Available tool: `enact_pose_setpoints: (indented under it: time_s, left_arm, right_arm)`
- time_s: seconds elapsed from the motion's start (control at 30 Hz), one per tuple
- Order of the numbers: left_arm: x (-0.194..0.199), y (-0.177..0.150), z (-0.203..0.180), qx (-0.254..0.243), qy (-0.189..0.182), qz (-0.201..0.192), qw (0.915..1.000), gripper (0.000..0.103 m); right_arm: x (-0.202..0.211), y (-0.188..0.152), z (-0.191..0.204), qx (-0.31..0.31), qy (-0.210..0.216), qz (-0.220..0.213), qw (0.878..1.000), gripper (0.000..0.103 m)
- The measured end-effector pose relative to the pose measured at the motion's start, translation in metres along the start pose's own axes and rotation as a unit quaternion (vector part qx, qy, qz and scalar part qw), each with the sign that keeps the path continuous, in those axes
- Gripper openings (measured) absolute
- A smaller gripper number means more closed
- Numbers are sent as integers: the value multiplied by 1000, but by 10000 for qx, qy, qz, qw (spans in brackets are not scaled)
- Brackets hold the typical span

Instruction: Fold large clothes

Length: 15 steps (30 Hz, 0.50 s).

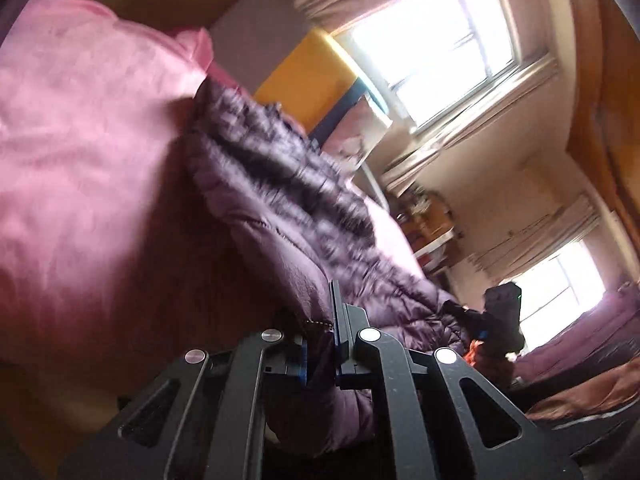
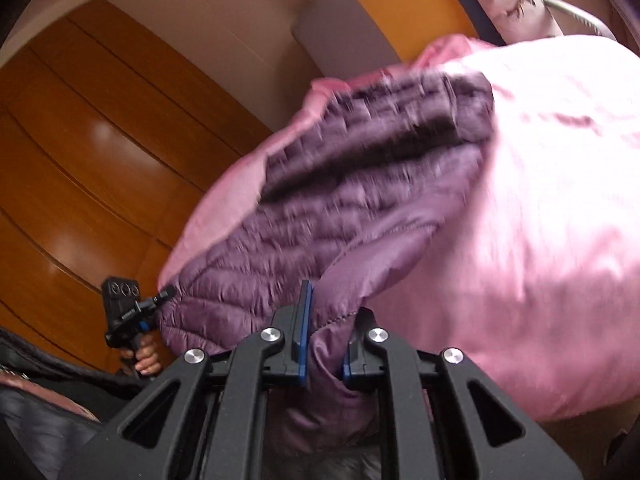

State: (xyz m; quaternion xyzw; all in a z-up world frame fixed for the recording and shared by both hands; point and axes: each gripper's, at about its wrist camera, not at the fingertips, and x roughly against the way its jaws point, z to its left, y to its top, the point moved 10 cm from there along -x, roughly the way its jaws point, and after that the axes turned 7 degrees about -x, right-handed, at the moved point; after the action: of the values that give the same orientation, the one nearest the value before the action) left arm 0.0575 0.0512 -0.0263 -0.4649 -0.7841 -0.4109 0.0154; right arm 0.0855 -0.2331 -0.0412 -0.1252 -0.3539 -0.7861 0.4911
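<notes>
left claw clamped on fabric, right claw likewise clamped, both raised

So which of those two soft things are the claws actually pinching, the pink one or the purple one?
The purple quilted jacket: both the left claw and right claw grip its edge. The smooth pink bedding just lies behind it, ungripped.

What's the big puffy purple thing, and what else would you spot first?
It's a quilted purple jacket, held up in the middle of both views in front of a big pink cloth. The right hand-held gripper and the left hand-held gripper each pinch its edge. Bright windows glow at the left camera's upper right.
</notes>
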Motion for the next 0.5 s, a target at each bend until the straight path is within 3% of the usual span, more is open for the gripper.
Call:
enact_pose_setpoints:
  time_s: [0.23,0.43,0.5]
  left_arm:
    - [-21,82,-15,-241,-419,-424,9979,7]
    - [-82,153,17,-92,-35,-404,9991,7]
    - [-106,177,35,33,253,-373,9990,10]
  right_arm:
    - [-8,104,2,-164,266,-749,9967,11]
    - [-55,193,-32,-633,-96,-897,9939,11]
    - [-69,212,-43,-829,-81,-871,9927,19]
